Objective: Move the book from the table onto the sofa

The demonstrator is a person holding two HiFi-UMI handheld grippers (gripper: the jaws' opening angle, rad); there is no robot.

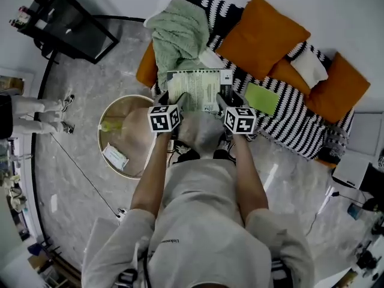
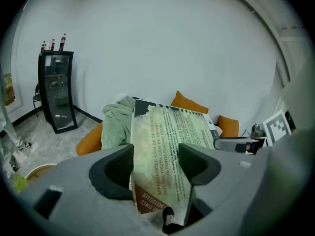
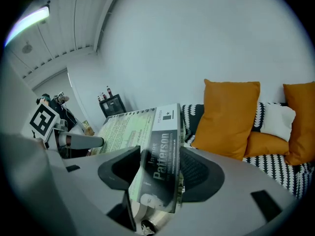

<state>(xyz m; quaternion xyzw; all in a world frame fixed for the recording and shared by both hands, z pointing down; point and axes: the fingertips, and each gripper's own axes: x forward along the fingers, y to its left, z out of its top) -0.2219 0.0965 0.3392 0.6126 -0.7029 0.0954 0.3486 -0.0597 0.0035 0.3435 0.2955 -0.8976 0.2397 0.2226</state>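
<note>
— Left gripper [image 2: 156, 163] is clamped on the book [image 1: 198, 90], jaws pinching its left edge. Right gripper [image 3: 160, 168] is clamped on the spine end, with the "Patterson" print sitting right in the jaws.
— Book off the table?
— Yes. It hangs between my two grippers, roughly level, blurb cover up, far edge out over the striped sofa [image 1: 288, 110]. Can't tell if it touches the seat.
— What's around it?
— Ahead of my left gripper: crumpled green blanket [image 1: 177, 35]. Ahead and right of my right gripper: big orange cushion [image 1: 264, 35]. Flat green pad [image 1: 261, 98] lies on the sofa just right of my right gripper.
— Table?
— Round wooden table [image 1: 129, 110], left of my left gripper, apart from the book. Yellow-green item [image 1: 111, 125] and white packet [image 1: 115, 156] lie on it.
— Anything else?
— Black glass cabinet [image 2: 56, 90] far left of my left gripper, bottles on top.
</note>
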